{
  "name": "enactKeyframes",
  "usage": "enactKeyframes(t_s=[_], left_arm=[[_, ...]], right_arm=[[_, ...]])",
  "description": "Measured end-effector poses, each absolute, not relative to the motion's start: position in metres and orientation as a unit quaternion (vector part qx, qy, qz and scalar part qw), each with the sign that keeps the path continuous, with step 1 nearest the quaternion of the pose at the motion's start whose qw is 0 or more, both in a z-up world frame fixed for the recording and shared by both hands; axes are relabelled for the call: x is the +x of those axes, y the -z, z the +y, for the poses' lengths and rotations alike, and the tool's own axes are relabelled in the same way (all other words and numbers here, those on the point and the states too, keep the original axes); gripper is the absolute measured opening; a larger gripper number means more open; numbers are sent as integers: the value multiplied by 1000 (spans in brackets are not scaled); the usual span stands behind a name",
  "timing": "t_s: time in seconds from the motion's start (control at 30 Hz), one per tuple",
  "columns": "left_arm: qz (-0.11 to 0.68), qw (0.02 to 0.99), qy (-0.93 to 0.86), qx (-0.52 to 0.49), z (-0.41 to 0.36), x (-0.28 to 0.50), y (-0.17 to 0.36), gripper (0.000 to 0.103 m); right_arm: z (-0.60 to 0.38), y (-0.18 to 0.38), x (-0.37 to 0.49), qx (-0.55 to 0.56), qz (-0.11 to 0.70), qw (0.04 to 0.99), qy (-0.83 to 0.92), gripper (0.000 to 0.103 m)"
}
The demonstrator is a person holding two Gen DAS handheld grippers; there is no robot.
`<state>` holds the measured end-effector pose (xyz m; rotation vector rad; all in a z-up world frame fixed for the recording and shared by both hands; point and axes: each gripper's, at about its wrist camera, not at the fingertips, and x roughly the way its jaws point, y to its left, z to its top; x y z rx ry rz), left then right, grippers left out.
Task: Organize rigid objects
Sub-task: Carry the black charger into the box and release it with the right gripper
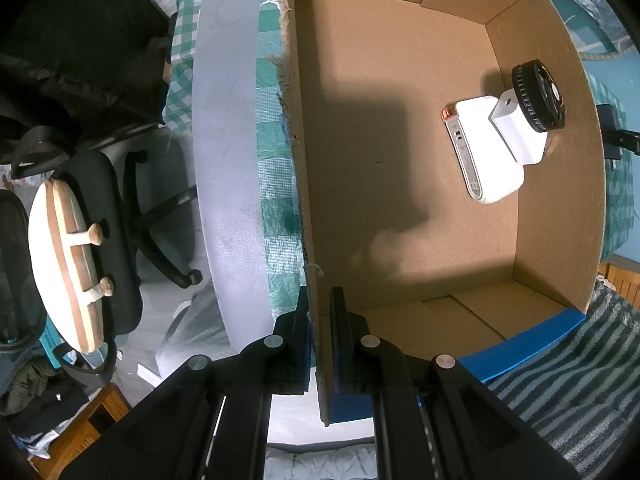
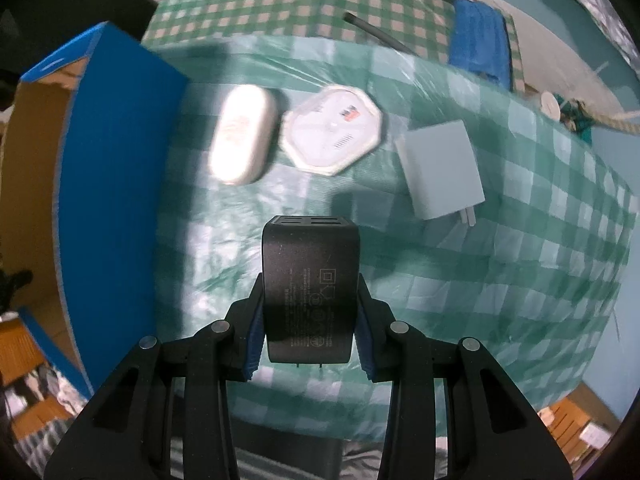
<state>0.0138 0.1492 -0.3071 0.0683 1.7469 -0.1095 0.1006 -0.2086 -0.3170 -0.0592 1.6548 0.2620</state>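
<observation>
So your left tool [image 1: 319,344] is clamped tight on the near wall of the cardboard box [image 1: 400,160], one finger outside and one inside, pinching the raw cardboard edge. Inside the box, over toward the far right corner, you've got a flat white power bank [image 1: 486,156] lying on the floor, a white charger block [image 1: 518,128] sitting on top of it, and a black round ribbed thing [image 1: 540,96] tipped up on its edge right behind and touching the block. Your right tool [image 2: 310,320] is closed on a black charger [image 2: 310,280], the blue pads squeezing both sides, label side facing the camera and the prongs poking out at the bottom end; it's held up off the green checked tabletop [image 2: 520,280]. From that wrist view the box with its blue outside [image 2: 116,184] is off to the left. On the cloth there's a white oval case [image 2: 242,136] just beside the box, a white octagonal gadget [image 2: 334,130] right next to that, and a pale blue-grey plug adapter [image 2: 440,168] further right with its prongs pointing toward you. It's a bit blurry there, so I can't read any labels. Back edge of the tabletop has a blue cloth [image 2: 478,44] and a couple of dark rods [image 2: 376,32].
</observation>
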Motion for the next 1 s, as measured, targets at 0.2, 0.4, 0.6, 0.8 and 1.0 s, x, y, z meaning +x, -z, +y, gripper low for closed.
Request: enactKeyframes(t_s=[0.2, 0.4, 0.6, 0.8, 1.0], left_arm=[[766, 641, 48, 30, 149, 14, 307, 8], [766, 641, 48, 30, 148, 15, 307, 8], [766, 641, 48, 30, 148, 14, 307, 8], [766, 641, 48, 31, 149, 15, 307, 8], [765, 641, 48, 30, 149, 14, 307, 8]], right_arm=[[-183, 291, 97, -41, 721, 675, -149, 37], [-155, 269, 91, -56, 708, 679, -185, 37], [-124, 249, 86, -72, 696, 680, -221, 37], [-89, 235, 79, -89, 685, 677, -255, 37], [-55, 238, 71, -110, 680, 670, -276, 37]])
